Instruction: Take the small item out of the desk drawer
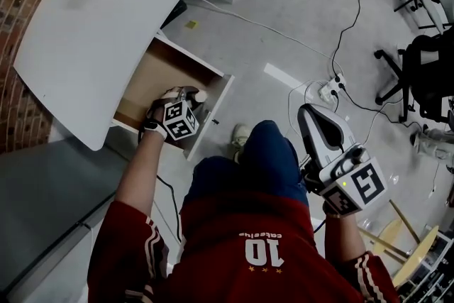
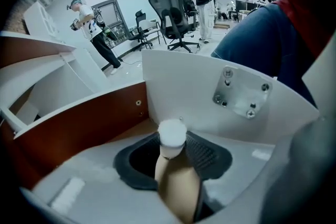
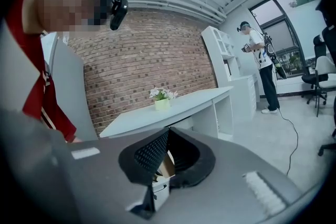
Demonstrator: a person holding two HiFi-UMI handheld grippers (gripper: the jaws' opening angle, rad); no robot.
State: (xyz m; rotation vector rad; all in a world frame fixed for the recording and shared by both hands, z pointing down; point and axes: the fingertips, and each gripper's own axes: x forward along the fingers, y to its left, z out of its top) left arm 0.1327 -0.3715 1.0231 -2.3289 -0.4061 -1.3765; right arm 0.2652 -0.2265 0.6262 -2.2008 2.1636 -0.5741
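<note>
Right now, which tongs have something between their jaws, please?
The left tongs, in the open drawer, with a white-capped bottle between them; the right tongs hold nothing.

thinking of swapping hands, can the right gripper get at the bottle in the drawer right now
Probably not: the right gripper hangs over the floor, apart from the drawer, and the left gripper sits in it with the bottle between its jaws.

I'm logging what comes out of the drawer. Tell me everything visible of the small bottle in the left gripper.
The small bottle has a smooth beige body, plastic by its look, narrowing to a short neck under a round white cap. It lies lengthwise between the left gripper's dark ribbed fingers, which close on both its sides, cap pointing toward the white front panel of the open drawer. No label shows.
</note>
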